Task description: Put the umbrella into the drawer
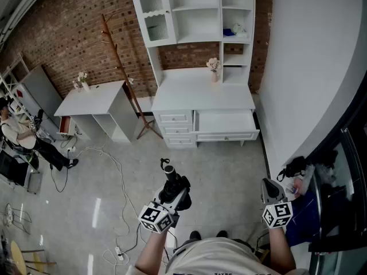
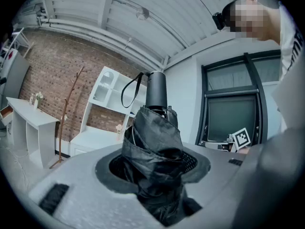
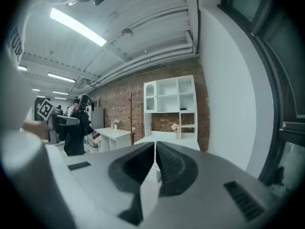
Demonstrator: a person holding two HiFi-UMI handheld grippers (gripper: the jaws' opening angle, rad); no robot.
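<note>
A folded black umbrella (image 1: 171,183) with a wrist loop at its handle stands upright between the jaws of my left gripper (image 1: 175,198), which is shut on its bunched fabric (image 2: 153,142). The left gripper (image 2: 155,168) is held level over the floor, well short of the furniture. Ahead stands a white desk with hutch (image 1: 200,93); its wide drawer (image 1: 226,125) is pulled open and looks empty. My right gripper (image 1: 269,189) hangs near the right wall with its jaws together and nothing between them (image 3: 155,149). In the right gripper view the umbrella (image 3: 76,128) shows at the far left.
A wooden coat stand (image 1: 123,67) leans between the desk and a small white table (image 1: 92,105) with a red drawer. Cables and a power strip (image 1: 117,251) lie on the floor at the left. A seated person (image 1: 23,136) is at far left. A black bag (image 1: 295,166) sits by the right wall.
</note>
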